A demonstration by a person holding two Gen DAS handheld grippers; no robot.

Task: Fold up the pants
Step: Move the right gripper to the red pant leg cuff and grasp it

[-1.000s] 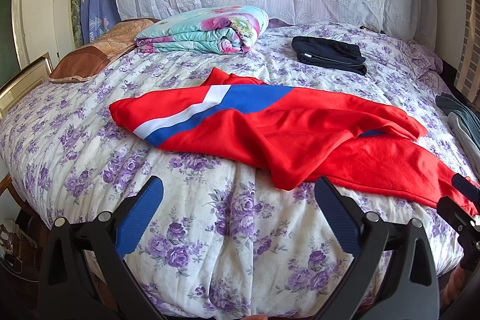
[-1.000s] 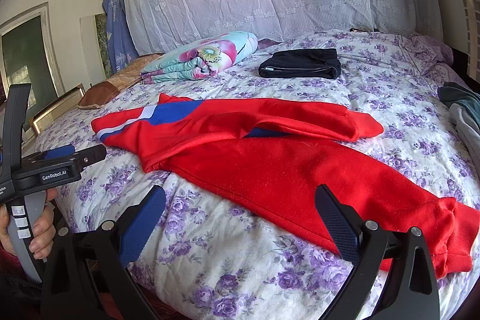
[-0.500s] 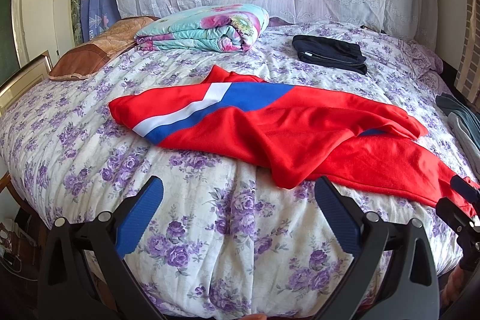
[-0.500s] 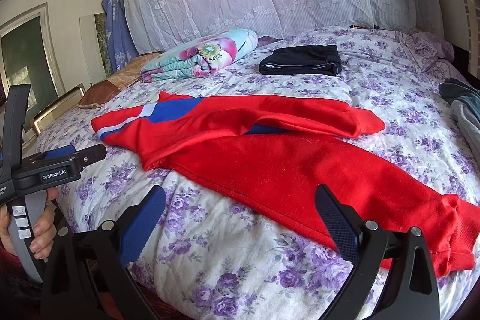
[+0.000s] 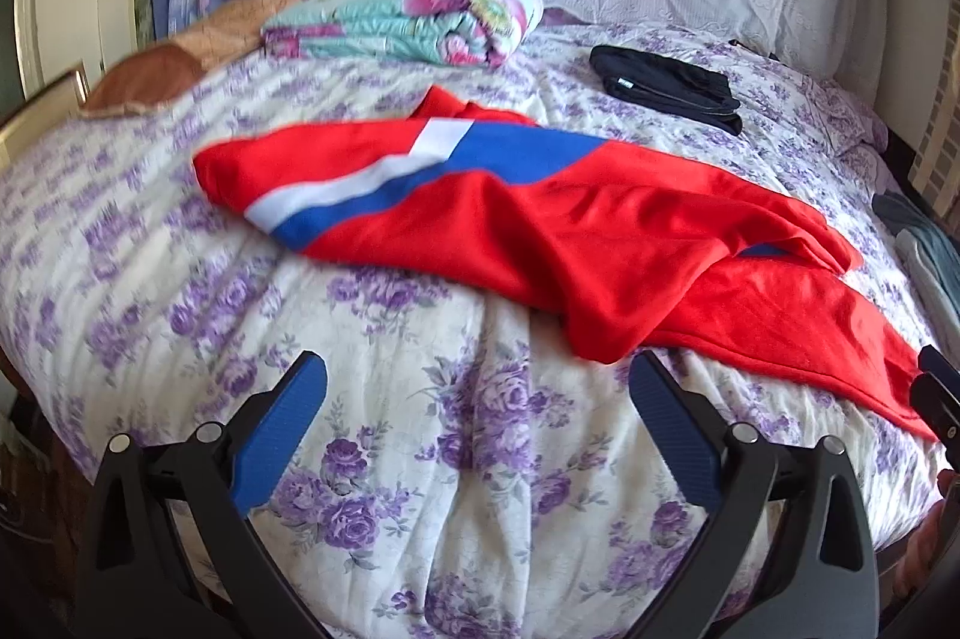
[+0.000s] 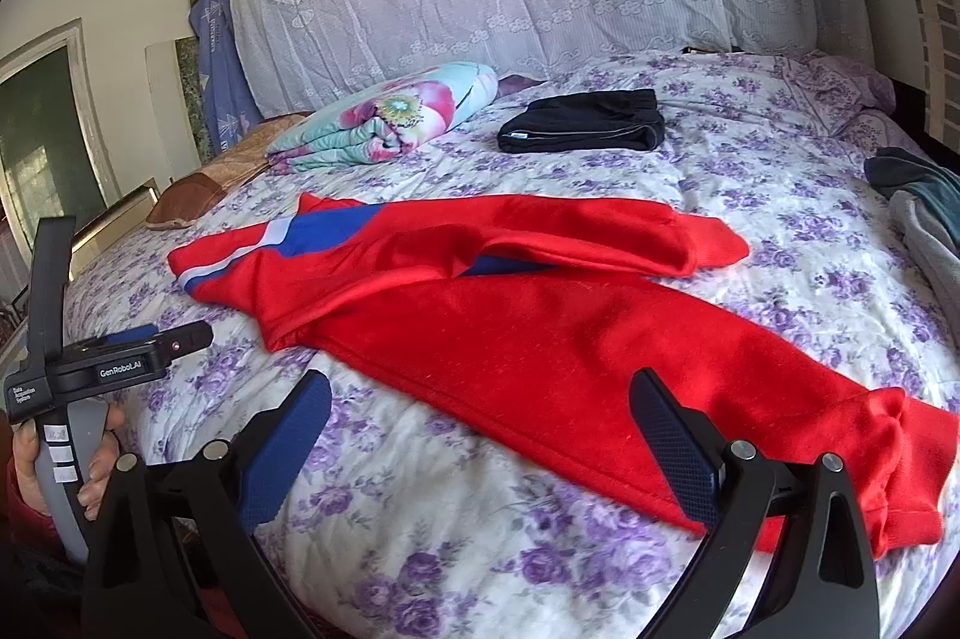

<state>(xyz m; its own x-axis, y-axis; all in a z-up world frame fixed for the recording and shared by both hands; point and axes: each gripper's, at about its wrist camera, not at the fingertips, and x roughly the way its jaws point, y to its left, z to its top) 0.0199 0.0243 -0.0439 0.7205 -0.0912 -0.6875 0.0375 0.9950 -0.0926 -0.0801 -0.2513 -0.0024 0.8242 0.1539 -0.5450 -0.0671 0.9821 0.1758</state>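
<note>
Red pants (image 5: pixel 600 243) lie unfolded across the centre of the frame on my floral bed (image 5: pixel 456 429). My left gripper (image 5: pixel 477 399) and right gripper (image 6: pixel 480 411), lower frame, hang spread wide, empty, above the quilt's near edge

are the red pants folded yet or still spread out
Still spread out: the red pants lie lengthwise across the bed, legs apart, untidy. Both grippers open, holding nothing.

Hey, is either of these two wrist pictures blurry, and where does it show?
Left wrist view: motion blur smears the floral bedspread at the left edge, while the red pants stay fairly crisp. Right wrist view: sharp throughout, even the lettering on the left hand-held gripper; both bend straight lines, fisheye-style.
</note>
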